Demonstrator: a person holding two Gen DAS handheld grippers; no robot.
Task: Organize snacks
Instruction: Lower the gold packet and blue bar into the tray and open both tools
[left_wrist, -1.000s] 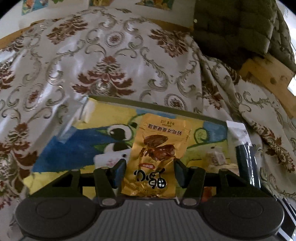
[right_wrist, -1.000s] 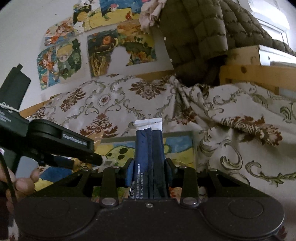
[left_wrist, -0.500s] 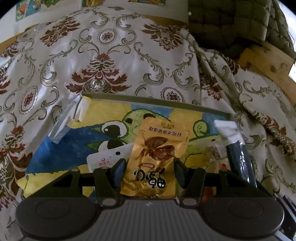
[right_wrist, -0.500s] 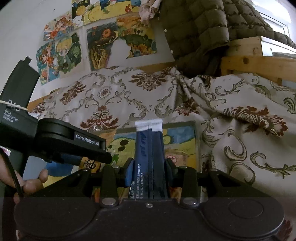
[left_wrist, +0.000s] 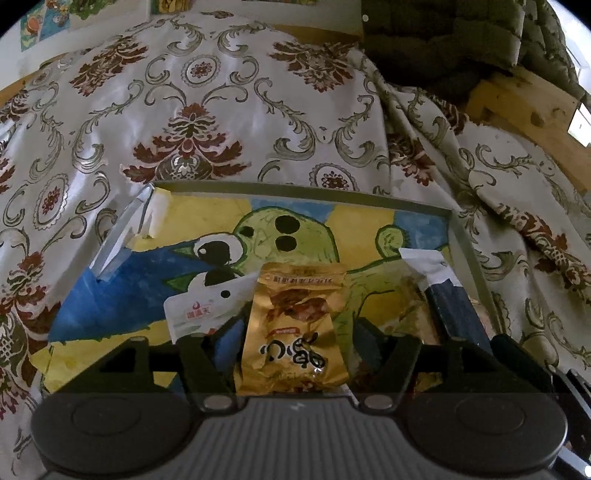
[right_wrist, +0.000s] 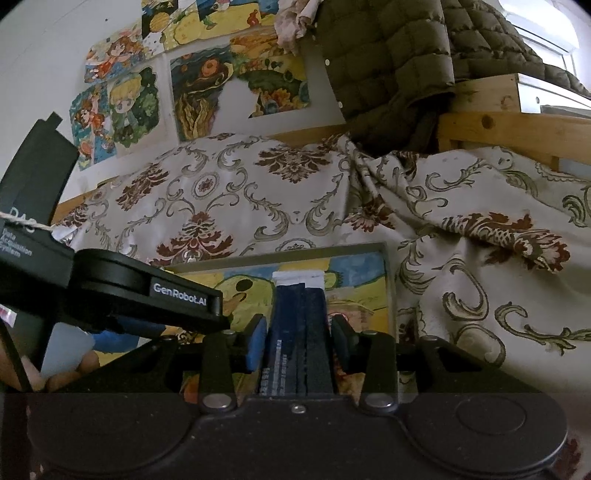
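The left gripper (left_wrist: 293, 332) has just been opening: its jaws stand clear on both sides of the gold packet (left_wrist: 295, 328), which lies loose between them on the tray (left_wrist: 463, 251), about midway along its near side. Just left of the gold packet and partly under it lies a white pouch (left_wrist: 207, 306) with a red logo. The tray, painted with a green cartoon creature on yellow and blue, rests on a floral cloth (left_wrist: 192, 110). Near the tray's right edge lies a dark blue sachet (left_wrist: 452, 306) with a white end, pointing toward the far right corner. In the right wrist view, the right gripper (right_wrist: 299, 339) has that blue sachet (right_wrist: 299, 332) between its blue pads (right_wrist: 256, 341); its jaws have just been easing apart, a narrow gap shows on both sides, and whether the pads press it cannot be told. The left gripper's black body (right_wrist: 147, 295) reaches in from the left over the tray (right_wrist: 388, 280), with fingertips (right_wrist: 62, 376) of the person's hand below it. Behind the cloth, cartoon drawings (right_wrist: 199, 81) hang on the wall beside a quilted olive jacket (right_wrist: 388, 62).
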